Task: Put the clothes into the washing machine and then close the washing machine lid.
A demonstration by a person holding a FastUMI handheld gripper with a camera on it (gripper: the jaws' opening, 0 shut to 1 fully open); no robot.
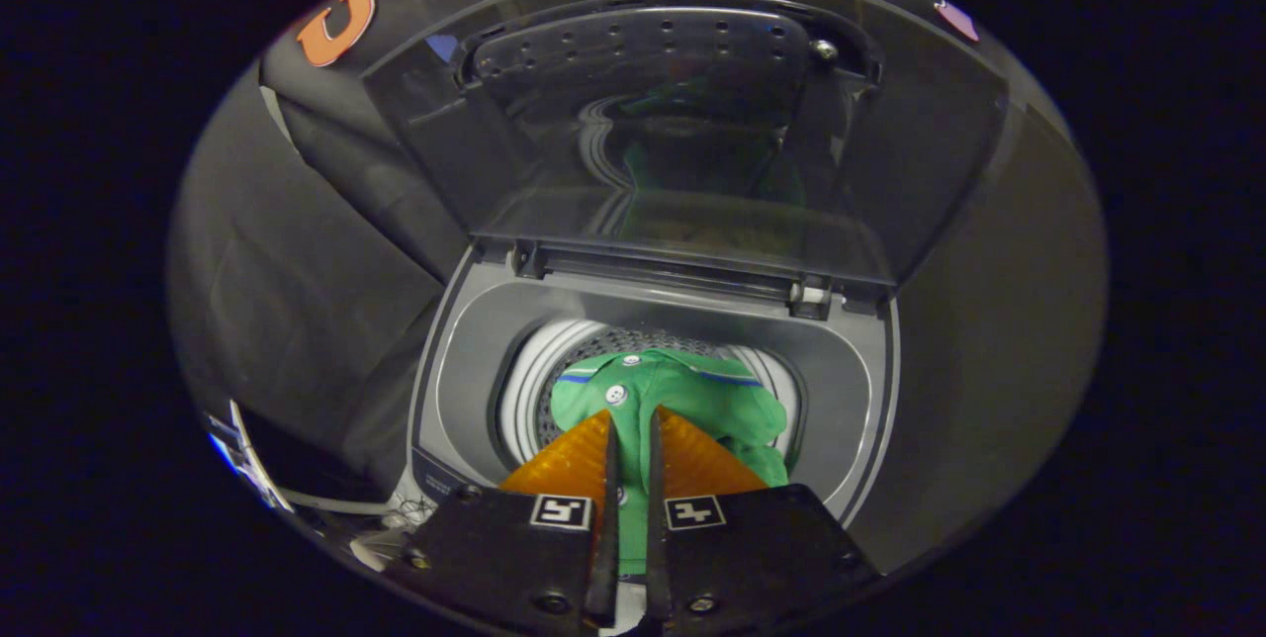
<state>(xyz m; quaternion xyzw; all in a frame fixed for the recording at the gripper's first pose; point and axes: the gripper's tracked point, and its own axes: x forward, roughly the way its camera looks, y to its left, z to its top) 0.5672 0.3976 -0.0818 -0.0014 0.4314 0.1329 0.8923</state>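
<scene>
Clothes, a green buttoned shirt, hang pinched between the nearly closed fingers of the gripper, over the drum of the top-loading washing machine, whose lid stands raised behind.

The washing machine stands with its lid raised upright; a green garment lies in its drum; the hand-held gripper fingers are nearly closed above the cloth
</scene>
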